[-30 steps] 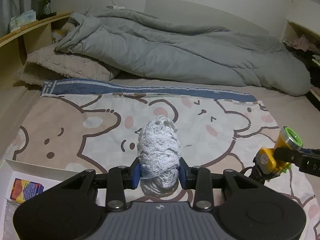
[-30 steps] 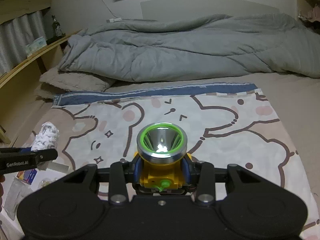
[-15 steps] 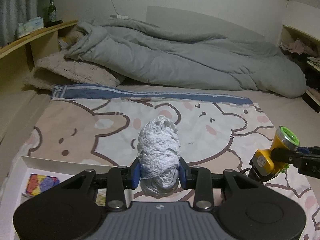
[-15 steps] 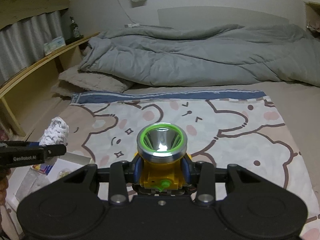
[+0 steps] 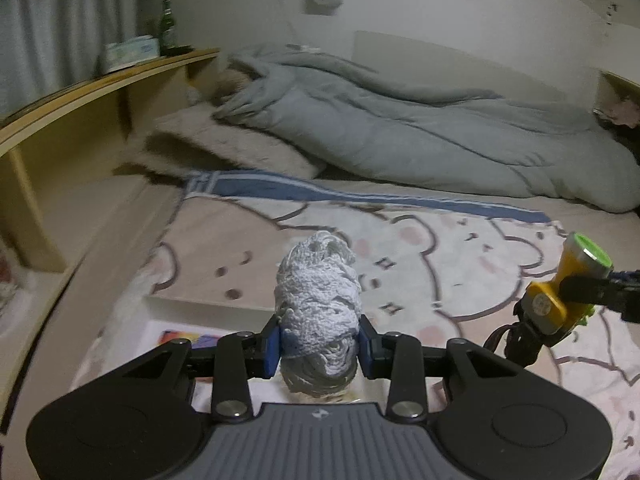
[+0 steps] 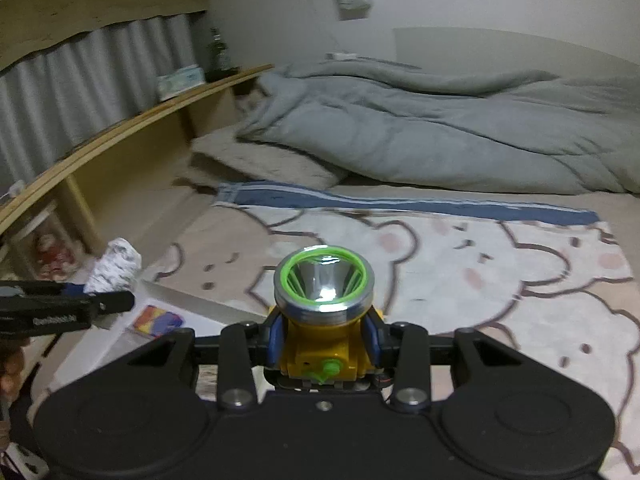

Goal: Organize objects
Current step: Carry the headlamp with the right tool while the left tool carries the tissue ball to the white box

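1. Left gripper point(image 5: 319, 350): blue-padded fingers point(image 5: 273, 345) clamped on a white knitted bundle point(image 5: 318, 308), held upright above the near edge of the bed point(image 5: 100, 240).
2. Right gripper point(image 6: 325, 346): fingers closed on a yellow headlamp point(image 6: 325, 304) with a green-rimmed reflector, lens facing forward and slightly up.
3. From the left wrist view — the same headlamp point(image 5: 568, 292) off to the right, pinched in the other gripper's black fingers, well apart from the bundle.
4. From the right wrist view — the bundle point(image 6: 114, 266) at far left, above a white box point(image 6: 192, 304).
5. Inside the box, a small multicoloured packet point(image 6: 156, 320).
6. Under both grippers, a bear-print blanket point(image 6: 480, 264); beyond it a rumpled grey duvet point(image 5: 420, 136) and a beige pillow point(image 5: 224, 148).
7. At left, a wooden shelf point(image 5: 100, 84) carrying a green bottle point(image 5: 168, 28) and a tissue pack point(image 5: 128, 52).
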Demonstrator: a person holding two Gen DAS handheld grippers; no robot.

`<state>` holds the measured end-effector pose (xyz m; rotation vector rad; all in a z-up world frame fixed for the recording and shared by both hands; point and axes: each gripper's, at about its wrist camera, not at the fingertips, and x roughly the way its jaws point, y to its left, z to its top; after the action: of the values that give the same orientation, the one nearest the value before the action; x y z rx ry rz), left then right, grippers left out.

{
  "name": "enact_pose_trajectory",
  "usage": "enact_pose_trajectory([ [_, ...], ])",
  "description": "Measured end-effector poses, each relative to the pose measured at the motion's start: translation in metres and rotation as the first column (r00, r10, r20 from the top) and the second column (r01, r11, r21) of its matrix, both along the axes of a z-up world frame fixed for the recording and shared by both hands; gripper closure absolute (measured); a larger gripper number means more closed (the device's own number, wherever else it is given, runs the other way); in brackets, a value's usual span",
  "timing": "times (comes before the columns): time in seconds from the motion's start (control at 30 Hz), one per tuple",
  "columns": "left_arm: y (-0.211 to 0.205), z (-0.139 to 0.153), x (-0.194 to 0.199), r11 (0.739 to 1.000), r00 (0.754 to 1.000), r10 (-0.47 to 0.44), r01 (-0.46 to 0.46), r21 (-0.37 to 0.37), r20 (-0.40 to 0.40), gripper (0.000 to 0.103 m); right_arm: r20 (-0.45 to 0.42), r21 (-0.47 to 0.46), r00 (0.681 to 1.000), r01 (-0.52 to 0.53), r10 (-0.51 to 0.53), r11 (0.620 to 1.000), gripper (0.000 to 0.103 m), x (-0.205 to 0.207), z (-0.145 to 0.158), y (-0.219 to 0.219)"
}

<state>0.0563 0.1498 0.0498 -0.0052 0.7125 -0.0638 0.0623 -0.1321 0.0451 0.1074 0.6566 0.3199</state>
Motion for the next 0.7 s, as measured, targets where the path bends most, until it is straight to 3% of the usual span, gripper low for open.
enact_pose_trajectory([
  [0.4, 0.083, -0.021, -0.027, 0.995, 0.994, 0.102, -0.102, 0.0, -0.041, 0.064, -0.012, 0.03, 0.988, -0.155, 0.155, 0.987, 0.063, 0.013, -0.002, 0.097],
  [0.7, 0.108, -0.072, -0.03, 0.996, 0.983, 0.089, -0.087, 0.019, -0.162, 0.064, -0.103, 0.052, 0.966, -0.234, 0.239, 0.971, 0.063, 0.038, -0.031, 0.156],
])
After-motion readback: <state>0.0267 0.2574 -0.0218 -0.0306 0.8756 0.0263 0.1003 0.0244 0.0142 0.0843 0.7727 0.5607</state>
